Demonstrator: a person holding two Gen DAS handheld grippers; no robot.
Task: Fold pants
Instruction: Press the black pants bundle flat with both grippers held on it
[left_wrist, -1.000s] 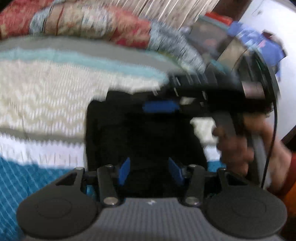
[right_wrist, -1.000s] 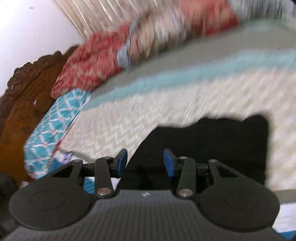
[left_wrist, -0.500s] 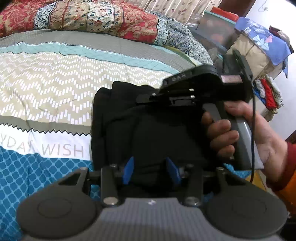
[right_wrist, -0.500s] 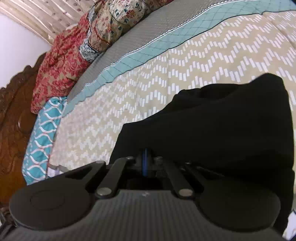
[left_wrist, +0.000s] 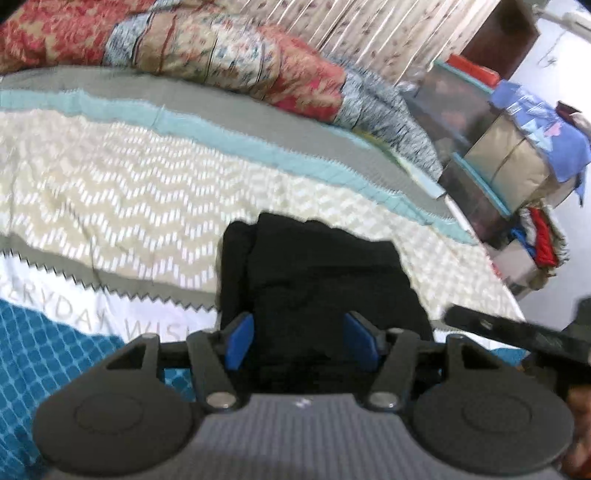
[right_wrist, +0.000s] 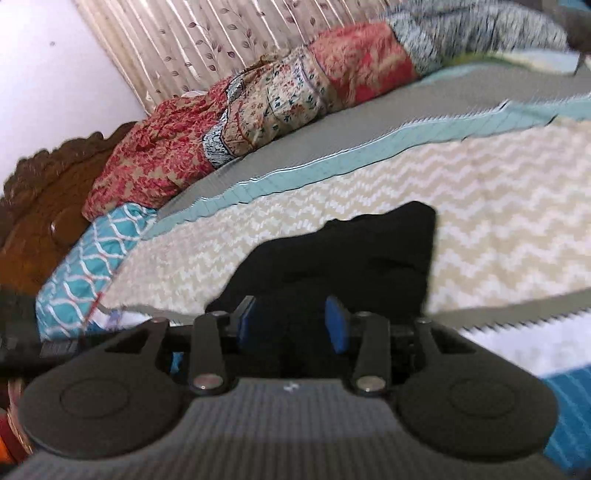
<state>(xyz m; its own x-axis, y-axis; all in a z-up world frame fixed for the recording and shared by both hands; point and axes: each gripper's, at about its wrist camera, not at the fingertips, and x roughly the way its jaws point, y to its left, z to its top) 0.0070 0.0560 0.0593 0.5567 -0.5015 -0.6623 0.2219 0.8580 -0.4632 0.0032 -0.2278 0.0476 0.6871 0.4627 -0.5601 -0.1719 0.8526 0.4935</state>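
The black pants (left_wrist: 317, 288) lie folded in a compact pile on the patterned bedspread (left_wrist: 110, 192). My left gripper (left_wrist: 301, 341) is open, its blue pads on either side of the pile's near edge, holding nothing. In the right wrist view the same black pants (right_wrist: 354, 258) lie just ahead of my right gripper (right_wrist: 291, 325), which is open and empty at the pile's near edge. Part of the right gripper (left_wrist: 517, 332) shows at the right edge of the left wrist view.
A rolled floral quilt (left_wrist: 207, 55) lies along the far side of the bed. Boxes and stacked clothes (left_wrist: 517, 158) stand beyond the bed's right edge. A carved wooden headboard (right_wrist: 44, 206) and a teal pillow (right_wrist: 88, 258) are at the left.
My right gripper, shut on the pants half a second ago, has opened and pulled back. It has moved off the top of the pile to the right. My left gripper has opened wider.
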